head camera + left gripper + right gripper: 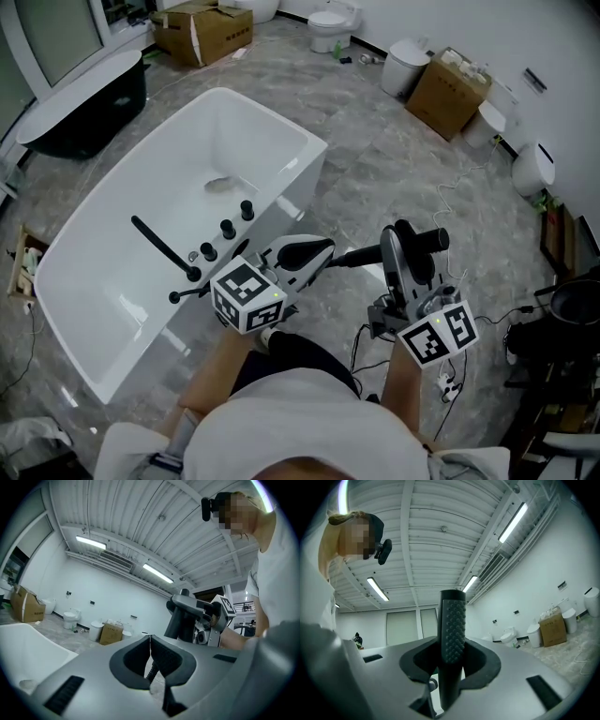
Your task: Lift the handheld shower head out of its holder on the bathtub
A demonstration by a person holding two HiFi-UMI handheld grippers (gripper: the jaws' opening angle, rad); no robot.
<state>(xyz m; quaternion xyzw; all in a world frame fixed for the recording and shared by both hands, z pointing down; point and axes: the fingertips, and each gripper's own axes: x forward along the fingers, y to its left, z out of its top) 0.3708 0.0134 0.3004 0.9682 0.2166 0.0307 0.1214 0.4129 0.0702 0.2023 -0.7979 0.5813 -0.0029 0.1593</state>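
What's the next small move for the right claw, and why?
Probably just hold steady, no farther out: the right claw is shut on the shower head handle, already off the bathtub, and its hose runs fairly straight back toward the tub.

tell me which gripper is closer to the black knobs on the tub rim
Left. The left gripper is just beside the tub rim, a little right of the black knobs; the right gripper is farther right, out over the floor.
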